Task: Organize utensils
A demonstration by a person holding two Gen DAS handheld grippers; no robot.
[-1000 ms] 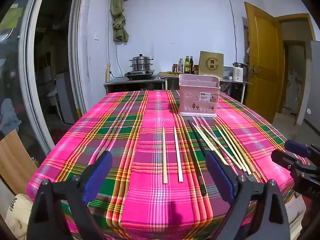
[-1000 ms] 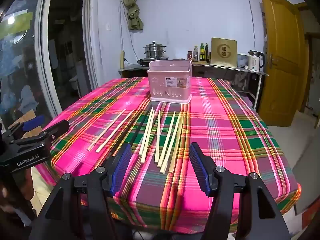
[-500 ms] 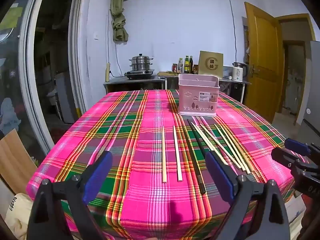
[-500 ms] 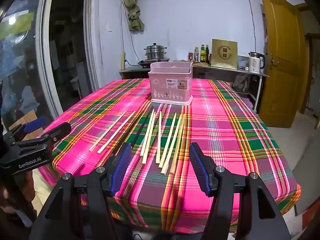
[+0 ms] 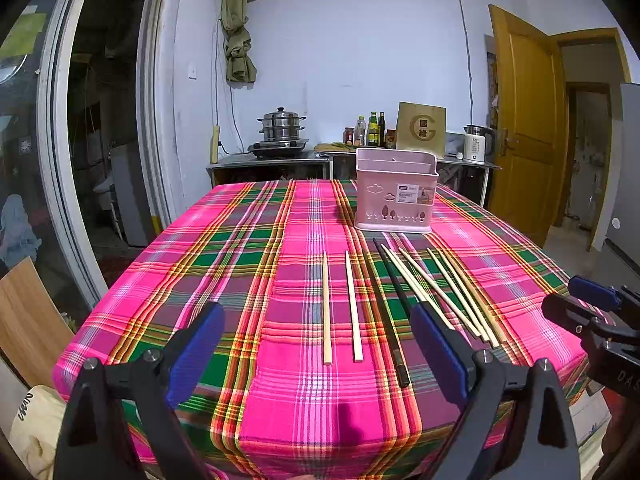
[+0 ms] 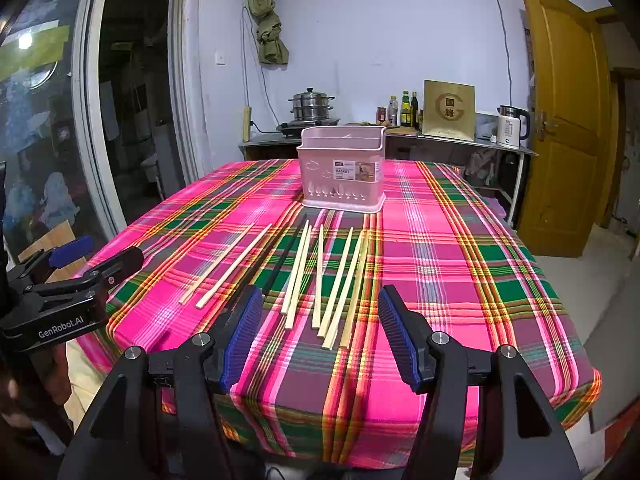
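Note:
Several pale wooden chopsticks (image 5: 440,292) (image 6: 340,276) and a black pair (image 5: 390,308) (image 6: 280,256) lie on the pink plaid tablecloth (image 5: 240,264) (image 6: 460,264). Two pale ones (image 5: 340,304) (image 6: 228,266) lie apart to the left. A pink utensil basket (image 5: 394,196) (image 6: 342,172) stands behind them, with nothing showing above its rim. My left gripper (image 5: 316,352) is open and empty above the near edge. My right gripper (image 6: 320,340) is open and empty before the chopstick ends.
A counter behind the table holds a steamer pot (image 5: 282,128), bottles (image 5: 372,130), a brown box (image 5: 420,132) and a kettle (image 5: 476,146). A yellow door (image 5: 524,136) stands at the right. A glass sliding door (image 5: 60,140) is at the left.
Both grippers have pulled back and risen slightly, so the table sits a little farther off. The chopsticks and basket have not moved.

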